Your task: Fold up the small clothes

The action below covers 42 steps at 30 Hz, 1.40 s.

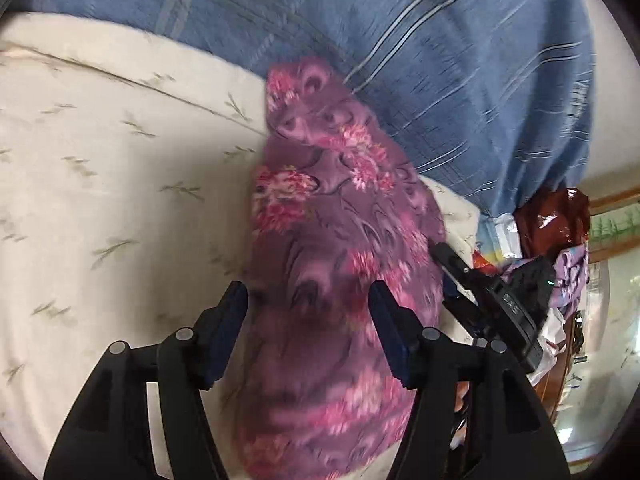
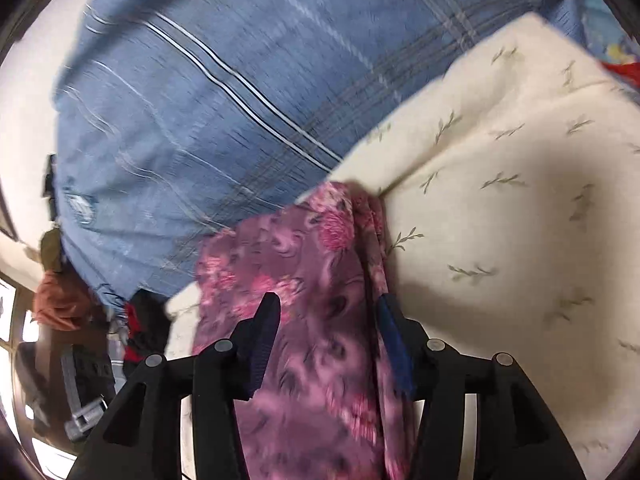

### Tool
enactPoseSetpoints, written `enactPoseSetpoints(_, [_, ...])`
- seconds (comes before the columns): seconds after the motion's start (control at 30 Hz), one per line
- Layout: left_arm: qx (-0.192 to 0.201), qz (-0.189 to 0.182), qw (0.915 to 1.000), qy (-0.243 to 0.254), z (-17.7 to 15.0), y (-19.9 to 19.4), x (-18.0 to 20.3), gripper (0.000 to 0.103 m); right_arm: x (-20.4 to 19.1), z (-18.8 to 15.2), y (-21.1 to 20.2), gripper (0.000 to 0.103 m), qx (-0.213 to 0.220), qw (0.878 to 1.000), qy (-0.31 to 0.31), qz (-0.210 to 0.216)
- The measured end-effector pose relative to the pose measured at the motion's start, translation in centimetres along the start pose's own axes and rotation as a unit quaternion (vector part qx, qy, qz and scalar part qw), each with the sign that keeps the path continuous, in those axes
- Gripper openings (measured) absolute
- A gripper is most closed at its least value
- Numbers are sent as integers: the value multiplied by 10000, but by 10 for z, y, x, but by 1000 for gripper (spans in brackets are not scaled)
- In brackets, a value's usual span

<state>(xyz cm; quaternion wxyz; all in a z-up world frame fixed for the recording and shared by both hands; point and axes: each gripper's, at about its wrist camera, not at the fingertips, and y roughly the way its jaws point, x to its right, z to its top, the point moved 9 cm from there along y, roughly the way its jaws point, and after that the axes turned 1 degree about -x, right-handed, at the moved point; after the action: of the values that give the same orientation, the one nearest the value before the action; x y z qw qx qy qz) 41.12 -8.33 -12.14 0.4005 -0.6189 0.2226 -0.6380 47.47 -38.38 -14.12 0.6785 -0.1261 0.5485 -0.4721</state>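
Purple flowery cloth [image 1: 332, 264] [image 2: 304, 280] stretching toward 12 o'clock between wide-apart jaws of left gripper [image 1: 308, 300] and right gripper [image 2: 326, 312], gripped by neither.

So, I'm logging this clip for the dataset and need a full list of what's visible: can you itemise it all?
floral garment: one, purple with pink flowers, lying bunched on the cream cover, between the fingers of both grippers.
cream cover: one, cream with small leaf sprigs, the surface under the garment.
blue blanket: one, blue with pale stripes, behind the garment and overlapping the cream cover's far edge.
clutter pile: count unclear, dark red, purple and white items past the bed edge; too blurred to name.
left gripper: one, black with blue pads, fingers apart over the garment.
right gripper: one, black with blue pads, fingers apart, garment between them; also seen from the left wrist view.
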Motion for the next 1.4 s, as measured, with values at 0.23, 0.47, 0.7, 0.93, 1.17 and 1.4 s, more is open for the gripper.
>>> enactPoseSetpoints(0.23, [270,517,9983,-29,23,22,-5,57,-9,14,-1,5,155,9958,-812,-399])
enactPoseSetpoints(0.47, [250,130,9992,275,-2,-15,-4,55,4,-4,-22,38,-63,9989,-224,399])
enactPoseSetpoints(0.7, [-132,-632,9979,34,-43,-4,-4,66,5,-41,-26,62,-419,9943,-321,921])
enactPoseSetpoints(0.93, [64,-345,9993,-98,-31,4,1,40,-9,-53,-13,33,-378,9930,-775,803])
enactPoseSetpoints(1.17, [279,-298,9991,86,-46,-32,7,25,-29,-62,-39,17,112,9940,-1045,307])
enactPoseSetpoints(1.4, [642,-412,9967,282,-91,-117,-20,25,-70,-121,-82,17,70,9903,-1118,821])
